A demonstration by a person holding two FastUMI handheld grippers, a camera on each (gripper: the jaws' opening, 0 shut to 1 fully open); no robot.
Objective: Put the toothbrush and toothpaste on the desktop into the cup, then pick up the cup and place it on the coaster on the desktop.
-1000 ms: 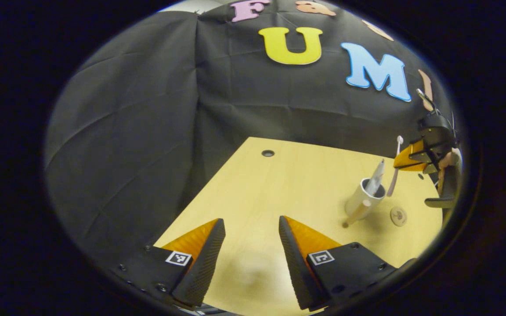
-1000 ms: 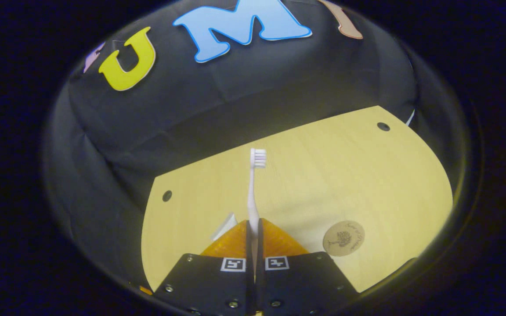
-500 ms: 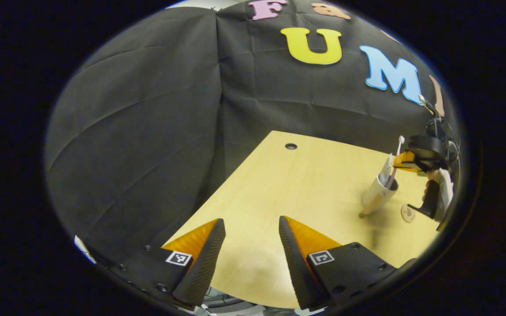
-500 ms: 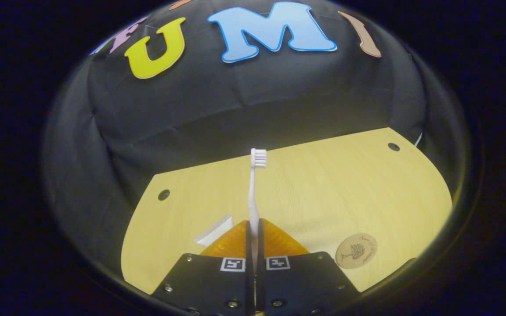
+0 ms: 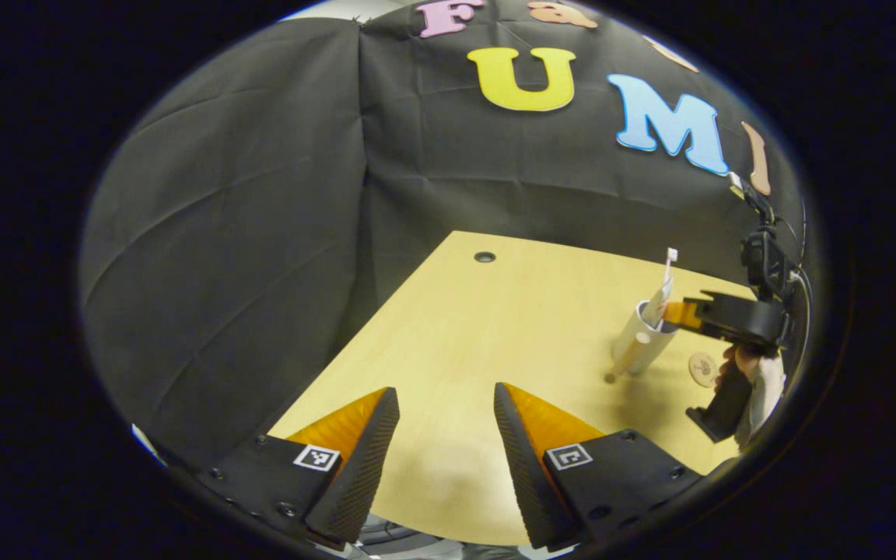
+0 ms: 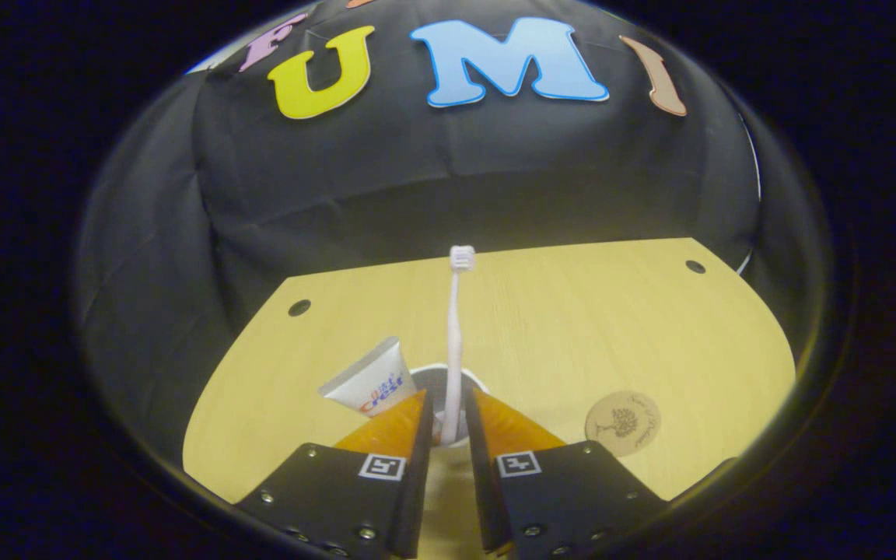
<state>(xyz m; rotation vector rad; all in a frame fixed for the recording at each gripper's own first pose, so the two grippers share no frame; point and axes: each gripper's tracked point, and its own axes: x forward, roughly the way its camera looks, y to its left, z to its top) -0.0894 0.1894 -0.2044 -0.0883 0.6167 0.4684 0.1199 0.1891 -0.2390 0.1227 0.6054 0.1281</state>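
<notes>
So the toothbrush [image 6: 454, 334] stood upright in the cup [image 6: 439, 379] beside the toothpaste [image 6: 370, 383], right gripper [image 6: 448, 424] narrowly parted around its handle, coaster [image 6: 623, 422] lower right (left gripper [image 5: 446, 435] wide, far off).

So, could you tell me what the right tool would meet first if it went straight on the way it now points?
Probably the toothbrush, standing in the cup between the right tool's parted fingers; the cup's rim lies just ahead too. Depth is hard to judge.
</notes>
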